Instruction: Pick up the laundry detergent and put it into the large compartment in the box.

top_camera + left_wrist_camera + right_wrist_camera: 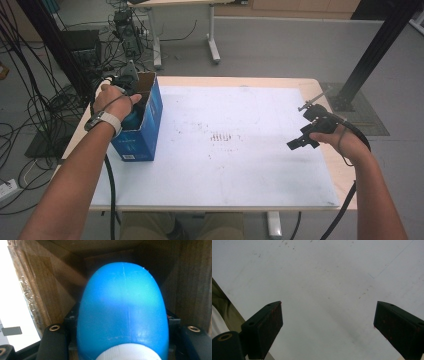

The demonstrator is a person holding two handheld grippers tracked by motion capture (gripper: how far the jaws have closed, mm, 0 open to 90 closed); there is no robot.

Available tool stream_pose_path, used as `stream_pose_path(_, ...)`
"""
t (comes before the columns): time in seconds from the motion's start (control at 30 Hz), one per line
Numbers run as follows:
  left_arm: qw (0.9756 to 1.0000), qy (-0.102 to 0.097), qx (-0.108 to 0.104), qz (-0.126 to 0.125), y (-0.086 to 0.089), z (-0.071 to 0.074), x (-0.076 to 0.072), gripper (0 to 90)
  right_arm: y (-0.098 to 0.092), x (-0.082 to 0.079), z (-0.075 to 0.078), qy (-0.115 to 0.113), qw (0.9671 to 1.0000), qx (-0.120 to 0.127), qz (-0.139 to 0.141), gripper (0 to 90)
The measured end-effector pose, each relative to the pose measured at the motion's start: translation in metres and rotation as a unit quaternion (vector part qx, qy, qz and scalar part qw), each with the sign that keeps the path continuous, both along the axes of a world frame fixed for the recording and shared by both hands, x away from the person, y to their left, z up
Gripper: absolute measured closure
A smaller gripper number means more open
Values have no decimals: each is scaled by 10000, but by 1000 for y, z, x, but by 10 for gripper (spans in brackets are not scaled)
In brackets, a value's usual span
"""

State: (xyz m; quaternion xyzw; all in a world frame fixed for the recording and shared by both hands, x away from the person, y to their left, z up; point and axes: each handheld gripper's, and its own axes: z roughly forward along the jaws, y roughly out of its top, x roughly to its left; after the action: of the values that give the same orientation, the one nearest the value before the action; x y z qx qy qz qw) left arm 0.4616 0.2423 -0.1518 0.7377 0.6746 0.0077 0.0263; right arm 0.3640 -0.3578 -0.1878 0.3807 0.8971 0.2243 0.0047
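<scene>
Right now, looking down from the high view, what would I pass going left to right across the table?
Left hand on its gripper, dipped into the blue cardboard box → bare white mat with faint brown marks → right gripper, jaws open, nothing between them.

Surface finishes, bench at rest

Bottle (122, 312): glossy blue plastic. Box (37, 290) walls, frame left: matt brown cardboard. Mat (324, 277): smooth, white, faintly scuffed.

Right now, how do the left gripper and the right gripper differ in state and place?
The left gripper is shut on a blue bottle inside the blue box; the right gripper is open, holding nothing. The left is down in the box, the right over the white mat. Both have black jaws.
</scene>
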Motion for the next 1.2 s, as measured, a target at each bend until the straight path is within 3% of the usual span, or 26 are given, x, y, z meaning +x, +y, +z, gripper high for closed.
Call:
stream_pose_path(0.97, 9999, -25, -98, -5, 5, 0, 1, 375, 5, 3, 4, 39, 10000, -83, -4, 84)
stream_pose_path(1.2, 9999, -7, -141, -33, 5, 0, 1, 334, 6, 4, 6, 29, 10000, -94, -1, 84)
